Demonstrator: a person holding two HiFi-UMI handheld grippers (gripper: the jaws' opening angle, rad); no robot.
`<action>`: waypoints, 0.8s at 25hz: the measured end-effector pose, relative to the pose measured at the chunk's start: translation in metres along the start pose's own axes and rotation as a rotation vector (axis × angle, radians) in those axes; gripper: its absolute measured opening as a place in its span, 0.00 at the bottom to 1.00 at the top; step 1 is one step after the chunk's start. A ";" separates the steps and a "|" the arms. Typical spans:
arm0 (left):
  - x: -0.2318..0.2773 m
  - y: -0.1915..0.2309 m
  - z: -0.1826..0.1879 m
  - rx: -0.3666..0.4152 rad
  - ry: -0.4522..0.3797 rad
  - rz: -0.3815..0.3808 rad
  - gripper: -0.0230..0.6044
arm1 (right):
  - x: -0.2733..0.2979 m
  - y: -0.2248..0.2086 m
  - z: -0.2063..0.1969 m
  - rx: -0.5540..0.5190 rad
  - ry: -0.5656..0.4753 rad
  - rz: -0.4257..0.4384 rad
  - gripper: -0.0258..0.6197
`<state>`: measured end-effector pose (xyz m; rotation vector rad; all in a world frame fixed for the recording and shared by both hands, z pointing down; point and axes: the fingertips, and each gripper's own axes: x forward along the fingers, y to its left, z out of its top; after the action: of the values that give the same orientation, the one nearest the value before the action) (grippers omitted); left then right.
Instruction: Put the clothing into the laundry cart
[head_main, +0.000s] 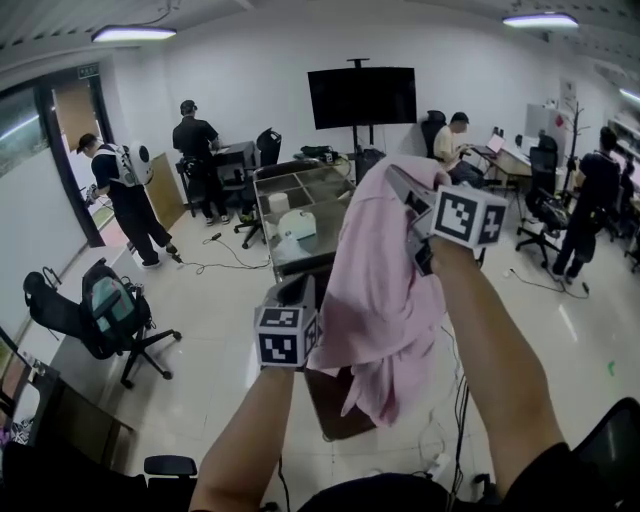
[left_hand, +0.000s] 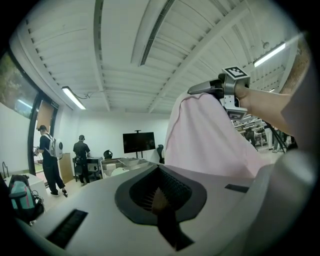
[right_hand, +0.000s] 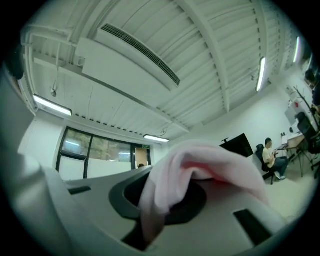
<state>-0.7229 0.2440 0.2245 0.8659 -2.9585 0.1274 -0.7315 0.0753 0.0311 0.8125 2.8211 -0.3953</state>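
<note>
A pink garment (head_main: 375, 290) hangs in the air in front of me, and my right gripper (head_main: 397, 182) is shut on its top edge. In the right gripper view the cloth (right_hand: 200, 160) bulges out from between the closed jaws of that gripper (right_hand: 170, 196). My left gripper (head_main: 297, 288) is lower, just left of the garment, and points level. Its jaws (left_hand: 160, 192) look shut with no cloth between them; the pink cloth (left_hand: 205, 140) hangs beyond it under the right gripper (left_hand: 194, 91). The metal laundry cart (head_main: 263, 215) stands further ahead on the floor with white items inside.
An office chair with a teal backpack (head_main: 110, 310) stands at the left. Two people (head_main: 125, 195) stand near the door, another sits at a desk (head_main: 455, 145), one stands at the right (head_main: 590, 200). A TV (head_main: 362, 97) is behind the cart. Cables lie on the floor (head_main: 225, 262).
</note>
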 end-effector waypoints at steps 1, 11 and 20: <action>0.009 -0.001 0.001 0.003 0.007 0.004 0.04 | 0.007 -0.012 -0.008 0.007 0.016 -0.001 0.13; 0.069 -0.004 -0.011 0.002 0.057 0.070 0.04 | 0.054 -0.100 -0.110 0.004 0.221 -0.010 0.13; 0.083 0.008 -0.033 0.005 0.107 0.092 0.04 | 0.071 -0.140 -0.175 0.044 0.386 -0.042 0.16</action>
<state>-0.7959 0.2096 0.2634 0.7006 -2.8987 0.1797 -0.8840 0.0490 0.2082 0.9273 3.1989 -0.3392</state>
